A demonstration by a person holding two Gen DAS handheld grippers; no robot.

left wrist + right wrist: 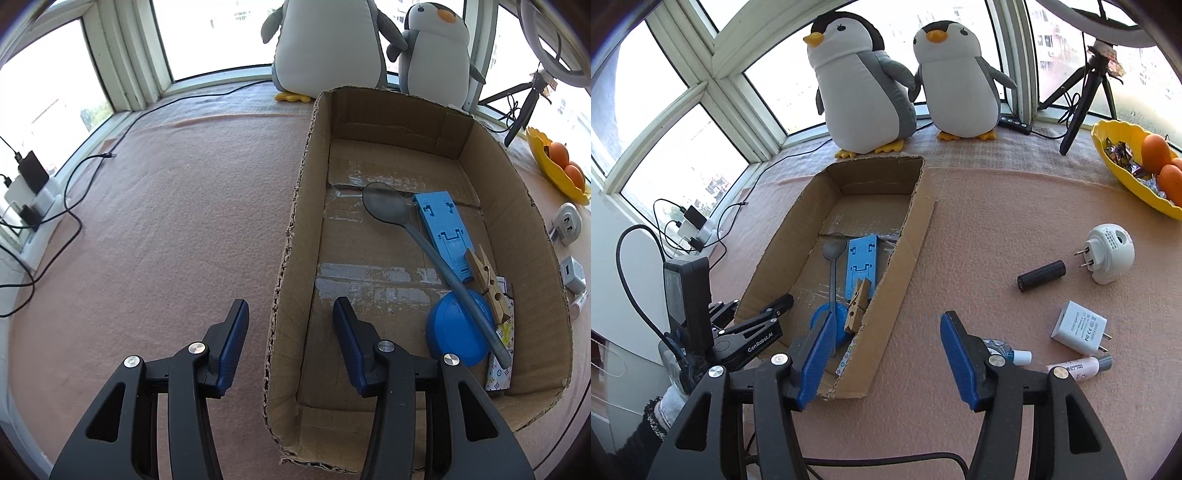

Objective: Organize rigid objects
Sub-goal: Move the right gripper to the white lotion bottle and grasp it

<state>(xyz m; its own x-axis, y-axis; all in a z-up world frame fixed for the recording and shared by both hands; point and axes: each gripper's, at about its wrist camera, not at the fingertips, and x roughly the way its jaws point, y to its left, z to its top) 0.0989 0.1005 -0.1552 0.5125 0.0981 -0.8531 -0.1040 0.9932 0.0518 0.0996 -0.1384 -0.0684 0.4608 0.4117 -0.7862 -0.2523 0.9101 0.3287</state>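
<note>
An open cardboard box [517,184] lies on the pink cloth. Inside it are a grey spoon [384,205], a blue plastic plate [445,229], a wooden clothespin [487,284], a round blue lid [454,332] and a patterned card [500,373]. My left gripper [290,314] straddles the box's left wall with its jaws apart and neither pad touching the cardboard. My right gripper [888,321] is open and empty above the box's right wall [905,266]. To its right on the cloth lie a black cylinder [1041,276], a white charger [1078,326], a round white plug [1110,254] and a pink tube [1078,367].
Two plush penguins [864,92] stand behind the box at the window. A yellow fruit bowl [1123,173] and a tripod [1082,107] are at the back right. Cables and chargers [33,184] lie along the left sill. A small white-capped bottle [1019,356] sits by my right finger.
</note>
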